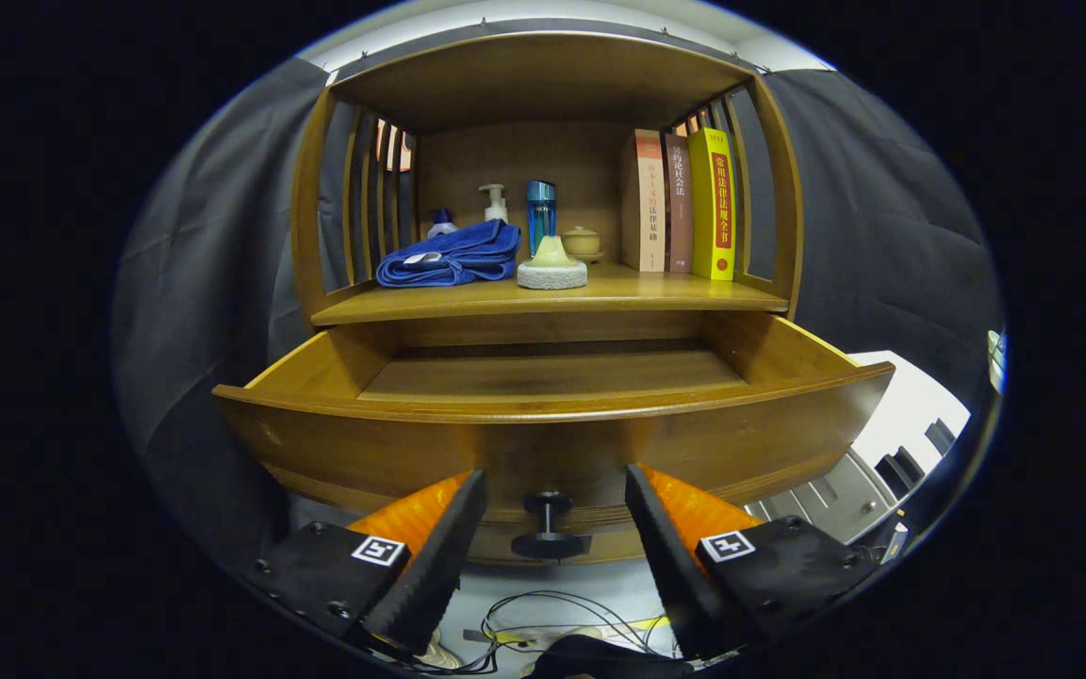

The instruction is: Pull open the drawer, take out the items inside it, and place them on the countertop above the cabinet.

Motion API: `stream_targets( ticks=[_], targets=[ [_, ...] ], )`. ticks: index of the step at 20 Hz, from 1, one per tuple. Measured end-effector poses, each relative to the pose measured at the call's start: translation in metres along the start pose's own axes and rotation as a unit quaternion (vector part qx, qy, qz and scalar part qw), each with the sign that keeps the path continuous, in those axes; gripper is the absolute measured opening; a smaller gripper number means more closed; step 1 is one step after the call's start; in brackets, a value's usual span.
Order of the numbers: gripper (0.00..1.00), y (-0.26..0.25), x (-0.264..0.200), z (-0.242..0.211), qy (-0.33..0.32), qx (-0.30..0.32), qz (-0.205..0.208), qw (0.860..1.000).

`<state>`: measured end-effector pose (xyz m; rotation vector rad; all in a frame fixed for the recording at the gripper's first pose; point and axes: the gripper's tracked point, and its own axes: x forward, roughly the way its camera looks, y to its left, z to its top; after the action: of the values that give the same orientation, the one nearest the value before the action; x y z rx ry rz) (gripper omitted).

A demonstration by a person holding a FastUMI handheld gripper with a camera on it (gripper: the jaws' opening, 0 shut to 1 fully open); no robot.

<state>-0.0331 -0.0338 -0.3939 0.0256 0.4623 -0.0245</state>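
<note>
While the drawer stands pulled out, this is the layout:
Gripper (554, 514): fingers spread apart, pressing on nothing.
Knob (548, 526): between the fingers, touching neither.
Drawer (552, 415): open just beyond the fingers; its floor looks bare.
Countertop (656, 290): above the drawer, carrying a folded blue towel (453, 255), a sponge (552, 267), bottles, a small lidded pot and three upright books (684, 203).
</note>
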Motion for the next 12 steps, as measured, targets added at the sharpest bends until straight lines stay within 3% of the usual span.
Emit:
stream_targets(
  ticks=[12],
  targets=[
    [0.98, 0.004, 0.083, 0.024, -0.003, 0.001, -0.004, 1.0]
  ],
)
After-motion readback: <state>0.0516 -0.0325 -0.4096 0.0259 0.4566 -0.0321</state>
